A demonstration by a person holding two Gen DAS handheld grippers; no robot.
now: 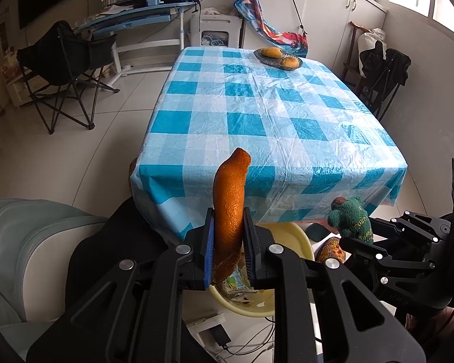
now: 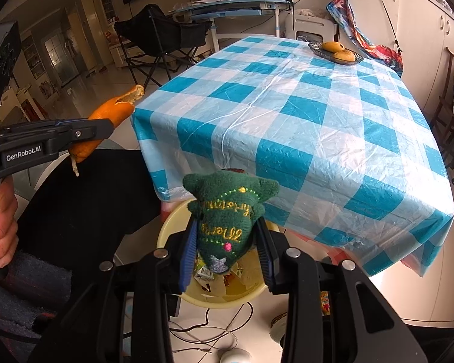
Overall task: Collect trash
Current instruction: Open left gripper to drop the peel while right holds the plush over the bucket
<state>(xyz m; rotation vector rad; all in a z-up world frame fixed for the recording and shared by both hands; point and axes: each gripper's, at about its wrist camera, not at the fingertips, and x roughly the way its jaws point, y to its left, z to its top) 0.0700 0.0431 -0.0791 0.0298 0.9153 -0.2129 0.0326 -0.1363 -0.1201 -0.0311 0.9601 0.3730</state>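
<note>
Left tool [image 1: 227,227]: jaws nearly closed, blue pads clamped on both sides of a long curled orange peel [image 1: 229,202]; peel stands upright betw. the pads, tip toward 12 o'clock, lower end hanging below the jaws. Seen from the right wrist view, same tool [image 2: 75,134] enters from 9 o'clock, peel [image 2: 112,115] sticking out past the fingertips toward 2 o'clock, ragged pale end up; a hand [image 2: 0,227] grips the handle at 8 o'clock.

Right tool [image 2: 225,242]: jaws partway closed, pads pressing the flanks of a green knitted toy [image 2: 227,211] w/ yellow stitched lettering; toy's wide end points to 12 o'clock. In the left wrist view this tool [image 1: 357,236] sits at 4 o'clock, toy [image 1: 349,216] at its tip.

Yellow basin [image 2: 172,220] on the floor, directly beneath both tools, just beside the near edge of the tabletop; holds paper scraps and wrappers [image 2: 215,275]; in the left wrist view its rim [image 1: 299,236] shows behind the jaws.

Tabletop w/ blue-and-white check cloth [image 1: 272,115] fills centre to 1 o'clock; dark dish of yellow fruit [image 1: 277,57] at the far corner, 12 o'clock. Black folding chair [image 1: 66,69] at 10 o'clock, well apart from the tabletop; cables [image 2: 208,329] on the floor at 6 o'clock.
</note>
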